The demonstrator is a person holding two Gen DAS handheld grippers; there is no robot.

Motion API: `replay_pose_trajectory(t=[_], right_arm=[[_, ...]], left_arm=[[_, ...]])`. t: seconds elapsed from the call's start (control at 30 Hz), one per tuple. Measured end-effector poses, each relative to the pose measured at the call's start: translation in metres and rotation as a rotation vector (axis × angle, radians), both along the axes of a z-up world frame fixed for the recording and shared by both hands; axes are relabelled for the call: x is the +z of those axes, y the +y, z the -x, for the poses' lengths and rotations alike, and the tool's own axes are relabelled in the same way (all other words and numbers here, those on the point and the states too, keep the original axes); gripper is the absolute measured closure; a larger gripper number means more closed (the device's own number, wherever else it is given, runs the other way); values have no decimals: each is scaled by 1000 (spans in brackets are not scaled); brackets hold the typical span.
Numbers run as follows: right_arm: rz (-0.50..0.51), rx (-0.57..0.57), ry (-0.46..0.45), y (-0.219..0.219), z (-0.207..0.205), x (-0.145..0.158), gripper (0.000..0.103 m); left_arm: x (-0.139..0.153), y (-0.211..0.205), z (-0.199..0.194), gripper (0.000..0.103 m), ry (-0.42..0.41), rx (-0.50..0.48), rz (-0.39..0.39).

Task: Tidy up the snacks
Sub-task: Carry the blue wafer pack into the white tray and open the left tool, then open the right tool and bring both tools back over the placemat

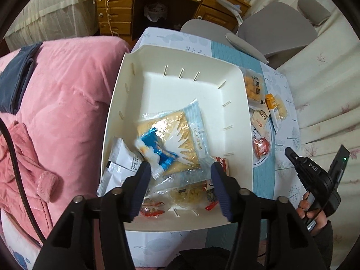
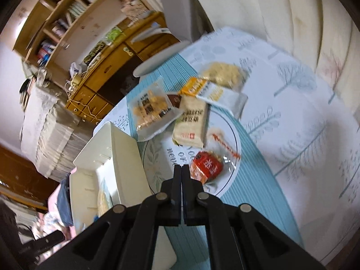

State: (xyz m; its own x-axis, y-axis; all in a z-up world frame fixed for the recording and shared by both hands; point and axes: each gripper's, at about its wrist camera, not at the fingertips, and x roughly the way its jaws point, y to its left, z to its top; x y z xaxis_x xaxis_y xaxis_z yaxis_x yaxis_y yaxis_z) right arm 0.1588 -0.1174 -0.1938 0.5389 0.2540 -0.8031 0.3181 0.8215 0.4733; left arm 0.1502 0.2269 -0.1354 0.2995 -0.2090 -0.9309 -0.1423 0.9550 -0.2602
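From the left wrist we look steeply down, close into the white bin; from the right, obliquely across the plate. Both share bin and plate.

Your left gripper points steeply down with its jaws apart, the blue pads standing clear on either side and gripping nothing. No hand shows behind it in its own view. Your right gripper has its jaws pressed flat together, tip to tip, with nothing caught between them, and it tilts downward too. From the left wrist view, the right gripper sits off to the right, near edge, and your right hand wraps its fingers around the handle, a dark sleeve at the wrist.
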Motion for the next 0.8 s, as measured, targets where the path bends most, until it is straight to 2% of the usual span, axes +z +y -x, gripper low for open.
replay_pose_trajectory(t=[0.2,0.27,0.33,0.5,0.63,0.8], right_arm=[[-47,-44,95,-4,-3,-17,102],[-64,-57,132,-6,-4,-24,101],[-88,-69,152,-9,-2,-28,97],[-114,-69,158,-18,3,-29,75],[-125,-62,149,-30,5,-26,69],[-133,-46,144,-50,7,-22,63]], left_arm=[[6,-1,-2,43,-44,-30,10],[7,-3,-4,39,-51,-44,14],[8,-7,-6,39,-55,-65,16],[10,-29,-11,37,-73,-132,12],[12,-53,-11,37,-77,-180,37],[14,-89,-12,36,-68,-219,22]])
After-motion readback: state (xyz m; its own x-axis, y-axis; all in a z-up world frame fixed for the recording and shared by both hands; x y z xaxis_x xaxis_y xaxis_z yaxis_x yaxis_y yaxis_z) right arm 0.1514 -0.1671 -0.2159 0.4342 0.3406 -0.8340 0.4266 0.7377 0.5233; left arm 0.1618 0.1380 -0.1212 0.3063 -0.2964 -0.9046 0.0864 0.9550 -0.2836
